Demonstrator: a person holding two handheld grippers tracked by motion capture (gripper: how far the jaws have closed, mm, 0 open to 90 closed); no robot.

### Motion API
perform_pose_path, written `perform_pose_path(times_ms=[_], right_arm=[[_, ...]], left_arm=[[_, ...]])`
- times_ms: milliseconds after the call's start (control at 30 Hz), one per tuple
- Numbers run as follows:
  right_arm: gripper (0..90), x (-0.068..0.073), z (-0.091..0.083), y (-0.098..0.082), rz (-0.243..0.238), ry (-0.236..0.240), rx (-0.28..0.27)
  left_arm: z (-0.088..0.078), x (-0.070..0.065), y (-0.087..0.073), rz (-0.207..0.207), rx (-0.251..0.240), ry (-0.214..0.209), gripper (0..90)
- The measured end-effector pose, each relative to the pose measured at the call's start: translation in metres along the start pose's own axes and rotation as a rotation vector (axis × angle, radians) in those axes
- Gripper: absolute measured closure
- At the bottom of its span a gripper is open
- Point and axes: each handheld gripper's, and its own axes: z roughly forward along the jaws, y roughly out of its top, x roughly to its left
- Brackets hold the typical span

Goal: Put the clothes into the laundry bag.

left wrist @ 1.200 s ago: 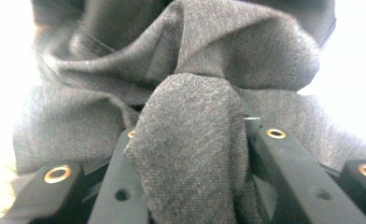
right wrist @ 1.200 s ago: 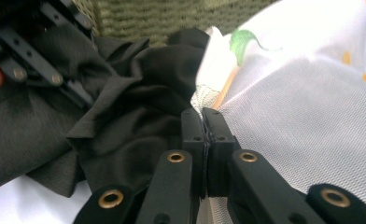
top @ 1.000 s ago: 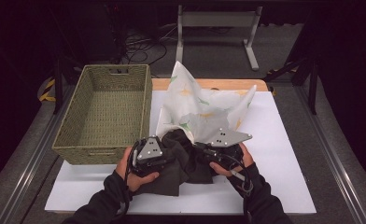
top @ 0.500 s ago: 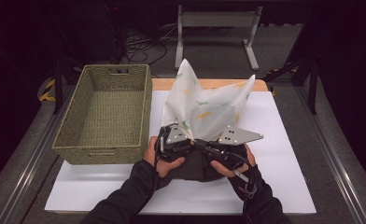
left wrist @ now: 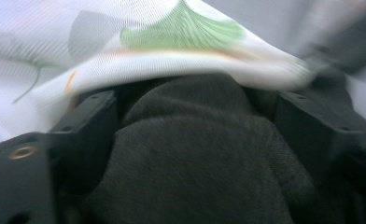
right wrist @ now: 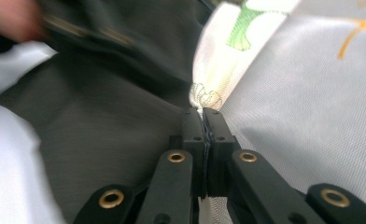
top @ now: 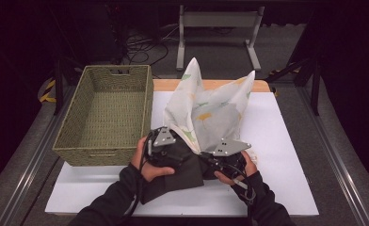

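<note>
While the right gripper point(right wrist: 203, 112) stays out of it — jaws pinched tight on a gathered edge of the white leaf-print bag point(top: 211, 110) — the left gripper point(left wrist: 190, 154) has just sprung its jaws wide, w/ the dark grey garment point(left wrist: 204, 154) bunched between them; whether the pads are pressing on it can't be read, the gripper view being blurred. Seen from the high view, the left gripper point(top: 163, 143) sits at the bag's near left edge, the right gripper point(top: 222, 157) at its near right, the garment point(top: 178, 169) spilling toward the person betw. the two hands. Bag stands up on the white board point(top: 286, 155), its long axis running up and away from the person, mouth lying just ahead of the left gripper; garment's front end is already tucked under the print cloth. Left hand is nearer the cloth, so the push looks its job. Wicker basket point(top: 105, 110) sits off to the left, well apart from the bag. Count: 2 grippers, 1 bag, 1 garment, 1 basket.
</note>
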Motion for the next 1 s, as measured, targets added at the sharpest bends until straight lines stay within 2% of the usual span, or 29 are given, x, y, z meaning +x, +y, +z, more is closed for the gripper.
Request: perform_pose_path(times_ms=[33, 100, 167, 300, 333, 367, 400, 433, 467, 500, 600, 700, 767, 867, 933, 967, 1000], right_arm=[[89.3, -0.002, 0.0, -0.003, 0.011, -0.001, 0.008], [89.3, -0.003, 0.0, -0.005, 0.014, 0.0, 0.009], [89.3, -0.002, 0.0, -0.005, 0.017, 0.004, 0.01], [89.3, 0.0, 0.004, -0.006, 0.004, 0.005, 0.024], [89.2, 0.0, 0.005, -0.006, 0.002, 0.007, 0.029], [89.2, 0.001, 0.006, -0.007, 0.001, 0.018, 0.036], [89.1, 0.001, 0.007, -0.007, -0.004, 0.029, 0.048], [89.1, 0.001, 0.007, -0.007, -0.004, 0.029, 0.048], [89.0, 0.002, 0.009, -0.008, -0.007, 0.032, 0.053], [89.0, 0.003, 0.01, -0.009, -0.006, 0.039, 0.056], [89.0, 0.004, 0.012, -0.009, -0.013, 0.051, 0.062], [89.0, 0.004, 0.013, -0.009, -0.005, 0.061, 0.056], [89.0, 0.005, 0.013, -0.008, -0.003, 0.072, 0.05], [89.1, 0.009, 0.014, -0.005, -0.003, 0.085, 0.037], [89.2, 0.012, 0.012, -0.001, -0.011, 0.085, 0.013], [89.2, 0.012, 0.012, -0.001, -0.011, 0.085, 0.013], [89.2, 0.015, 0.01, 0.003, -0.01, 0.087, -0.005]], left_arm=[[-0.009, -0.004, -0.006, 0.035, 0.016, -0.003, 10.5], [-0.017, -0.01, -0.018, 0.062, 0.053, -0.015, 9.7], [-0.02, -0.014, -0.03, 0.081, 0.088, 0.002, 8.1], [-0.01, -0.013, -0.05, 0.078, 0.169, 0.019, 6.7], [-0.006, -0.015, -0.052, 0.099, 0.165, 0.049, 7.2], [-0.002, -0.018, -0.053, 0.128, 0.184, 0.081, 7.7], [-0.002, -0.018, -0.053, 0.128, 0.184, 0.081, 10.6], [0.005, -0.019, -0.055, 0.139, 0.213, 0.064, 10.6], [0.011, -0.02, -0.058, 0.117, 0.237, 0.056, 12.5], [0.017, -0.021, -0.06, 0.112, 0.251, 0.052, 12.9], [0.019, -0.015, -0.06, 0.064, 0.226, 0.021, 22.8], [0.016, -0.011, -0.06, 0.069, 0.211, 0.055, 49.2], [0.015, -0.008, -0.061, 0.054, 0.19, 0.05, 62.8], [0.012, -0.008, -0.058, 0.052, 0.156, 0.051, 69.6], [0.009, -0.009, -0.053, 0.042, 0.125, 0.04, 71.4], [0.009, -0.009, -0.053, 0.042, 0.125, 0.04, 71.8], [0.005, -0.01, -0.049, 0.045, 0.094, 0.038, 71.8]])
